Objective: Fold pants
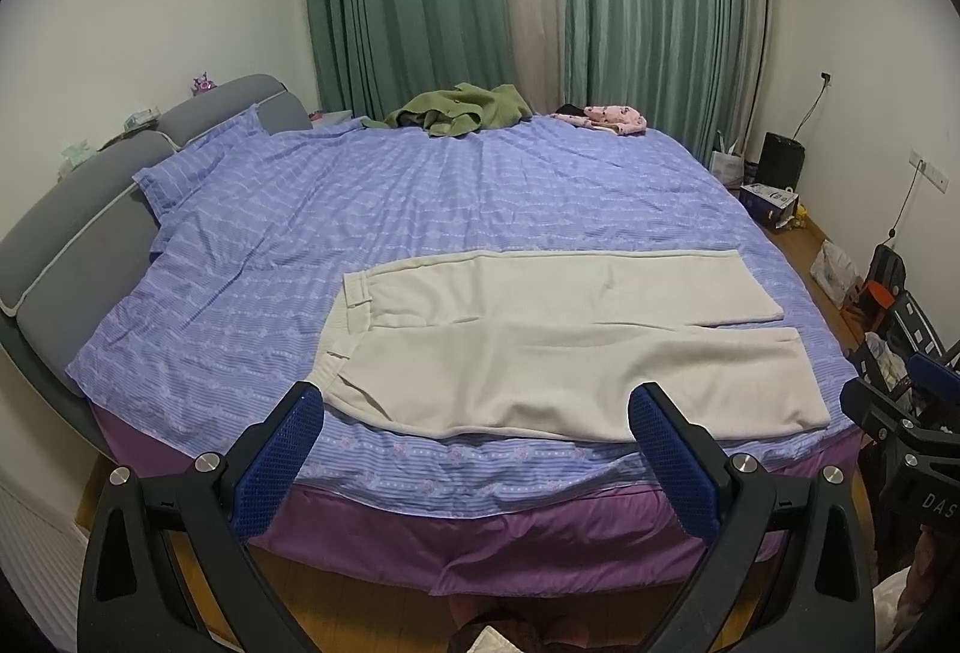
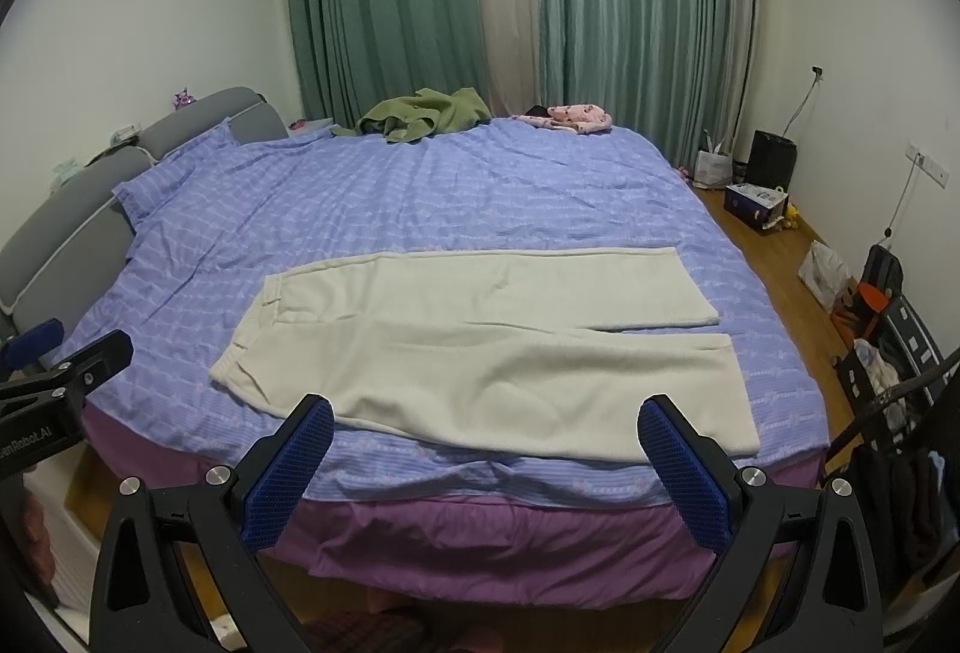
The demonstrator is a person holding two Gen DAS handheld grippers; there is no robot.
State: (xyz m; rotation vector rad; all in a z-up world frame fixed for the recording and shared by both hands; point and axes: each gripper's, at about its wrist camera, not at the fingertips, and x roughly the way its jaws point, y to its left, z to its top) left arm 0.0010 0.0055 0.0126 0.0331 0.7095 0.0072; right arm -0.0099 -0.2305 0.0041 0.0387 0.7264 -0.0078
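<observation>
Cream pants (image 1: pixel 558 341) lie flat on the bed near its front edge, waistband to the left, both legs stretched to the right, side by side. They also show in the right wrist view (image 2: pixel 480 347). My left gripper (image 1: pixel 477 413) is open and empty, held in the air in front of the bed's near edge, short of the pants. My right gripper (image 2: pixel 486 422) is open and empty too, at about the same distance. The right gripper shows at the right edge of the left wrist view (image 1: pixel 900 413).
The bed has a purple-blue striped cover (image 1: pixel 420 209) and a grey headboard (image 1: pixel 72 233) at left. A green garment (image 1: pixel 462 110) and a pink garment (image 1: pixel 606 116) lie at the far edge. Bags, boxes and a rack (image 2: pixel 888 329) crowd the floor at right.
</observation>
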